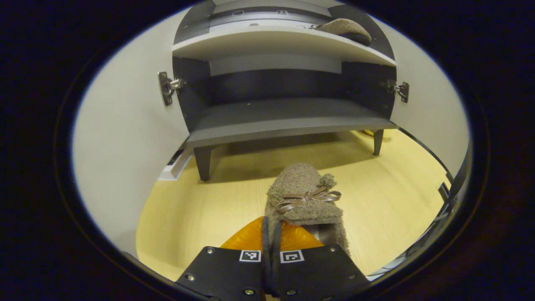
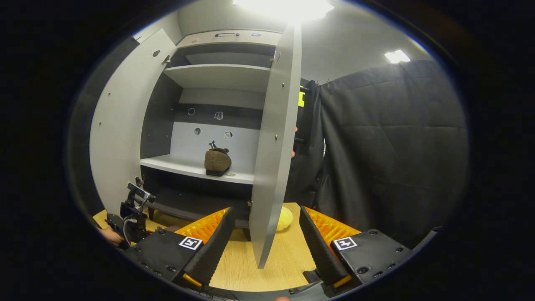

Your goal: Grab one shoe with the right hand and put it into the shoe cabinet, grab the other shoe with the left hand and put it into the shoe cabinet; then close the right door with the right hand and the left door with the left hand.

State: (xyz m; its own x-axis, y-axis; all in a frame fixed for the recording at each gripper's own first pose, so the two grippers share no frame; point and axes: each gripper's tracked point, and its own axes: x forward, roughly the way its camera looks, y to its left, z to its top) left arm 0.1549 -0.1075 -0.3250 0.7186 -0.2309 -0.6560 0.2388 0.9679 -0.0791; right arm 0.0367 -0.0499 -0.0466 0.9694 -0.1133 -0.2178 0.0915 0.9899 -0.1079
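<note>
1. In the left gripper view, the left gripper [image 1: 271, 234] is seen with its fingers drawn together on the heel rim of a fuzzy brown shoe [image 1: 304, 200], both fingers pressed on it.
2. That shoe, with a ribbon bow on top, is seen toe forward over the yellow wooden floor [image 1: 393, 196], in front of the shoe cabinet [image 1: 276, 121]; whether it rests on the floor cannot be told.
3. Beyond it, the cabinet is seen with both doors swung open, the left door [image 1: 125, 142] and the right door [image 1: 430, 108] standing wide.
4. A second shoe [image 1: 346, 31] is seen on the upper shelf, toward its right end.
5. In the right gripper view, the right gripper [image 2: 265, 244] is seen with fingers spread apart, nothing held between them.
6. The edge of the open right door stands upright just beyond the gap between those fingers.
</note>
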